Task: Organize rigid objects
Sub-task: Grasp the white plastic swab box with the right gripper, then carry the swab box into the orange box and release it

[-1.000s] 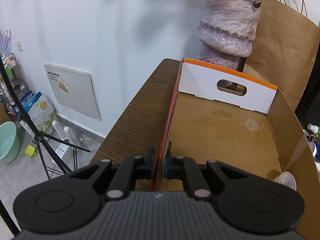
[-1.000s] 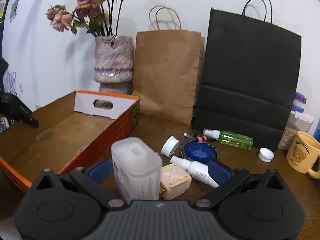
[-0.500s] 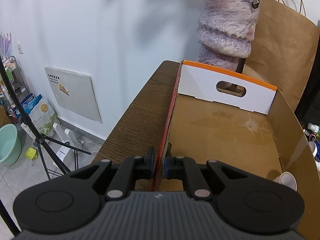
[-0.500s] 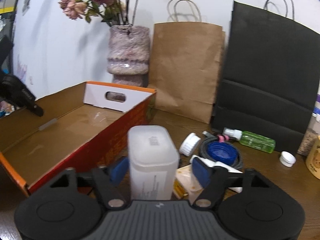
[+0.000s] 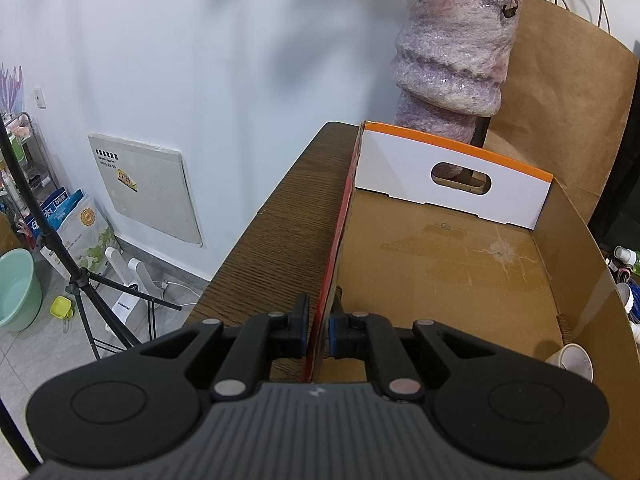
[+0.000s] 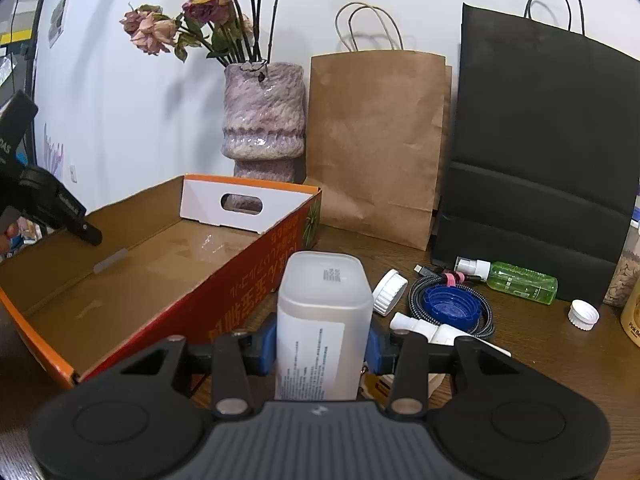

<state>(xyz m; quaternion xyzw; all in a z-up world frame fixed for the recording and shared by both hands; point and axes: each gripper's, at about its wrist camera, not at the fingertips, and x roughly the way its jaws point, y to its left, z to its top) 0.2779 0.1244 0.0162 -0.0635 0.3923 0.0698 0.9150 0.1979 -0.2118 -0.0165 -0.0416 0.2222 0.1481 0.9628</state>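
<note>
Two views. Left wrist: left gripper fingers clenched on the cardboard box wall, steadying it. Right wrist: right gripper fingers have just been closing and now press the translucent container, upright on the tabletop beside the box. Lift straight, clear the wall, set it inside.

Frosted plastic container, matt cardboard box

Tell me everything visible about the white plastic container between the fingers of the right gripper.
The translucent white container looks like frosted plastic, squarish with rounded corners and a smooth closed top bearing a small printed code. A paper label with fine print covers its front. It stands upright, beside the cardboard box. The right gripper has just been closing, and its blue pads now press both sides. Its base is hidden, so I cannot tell whether it touches the table.
</note>
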